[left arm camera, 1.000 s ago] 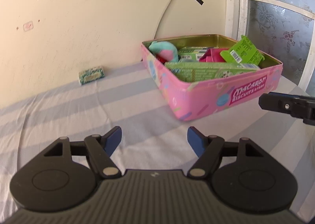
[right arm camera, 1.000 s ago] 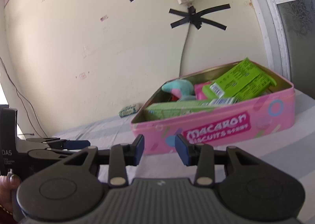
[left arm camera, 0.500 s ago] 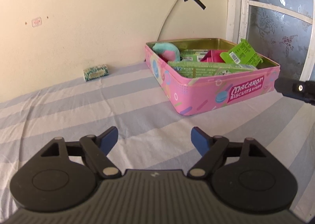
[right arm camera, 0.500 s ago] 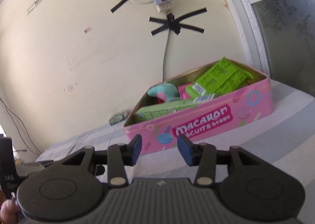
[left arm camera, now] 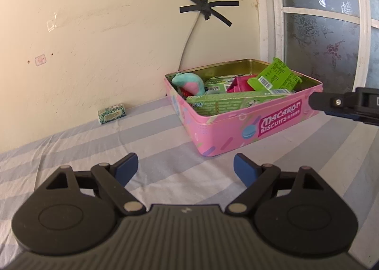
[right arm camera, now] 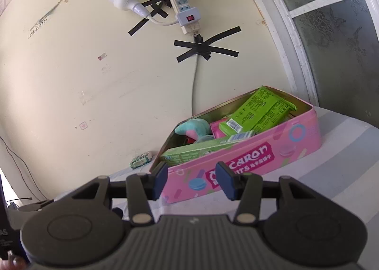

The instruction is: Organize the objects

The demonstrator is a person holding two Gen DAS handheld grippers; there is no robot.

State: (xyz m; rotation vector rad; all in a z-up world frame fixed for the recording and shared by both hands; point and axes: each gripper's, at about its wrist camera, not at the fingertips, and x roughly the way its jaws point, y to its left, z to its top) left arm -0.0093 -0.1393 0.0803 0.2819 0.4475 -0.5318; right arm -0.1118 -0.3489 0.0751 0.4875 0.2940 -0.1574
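Observation:
A pink macaron biscuit tin (left arm camera: pixel 236 132) stands open on the striped sheet, also in the right wrist view (right arm camera: pixel 260 153). It holds green boxes (left arm camera: pixel 274 78), a long green box (left arm camera: pixel 227 101), a teal and pink plush toy (left arm camera: pixel 189 82) and a pink item (left arm camera: pixel 239 82). A small green patterned packet (left arm camera: pixel 111 112) lies by the wall, left of the tin; it also shows in the right wrist view (right arm camera: pixel 141 161). My left gripper (left arm camera: pixel 186 169) is open and empty, short of the tin. My right gripper (right arm camera: pixel 193 181) is open and empty, close to the tin's front wall.
A cream wall with a taped power strip (right arm camera: pixel 186 15) and cable (left arm camera: pixel 189 40) runs behind the tin. A frosted window (left arm camera: pixel 319 21) is at the right. The right gripper's body (left arm camera: pixel 343 106) shows at the right edge of the left wrist view.
Both grippers have tilted upward and backed off a little, so more wall shows. The right gripper's jaws have spread wider. Nothing in the tin has moved.

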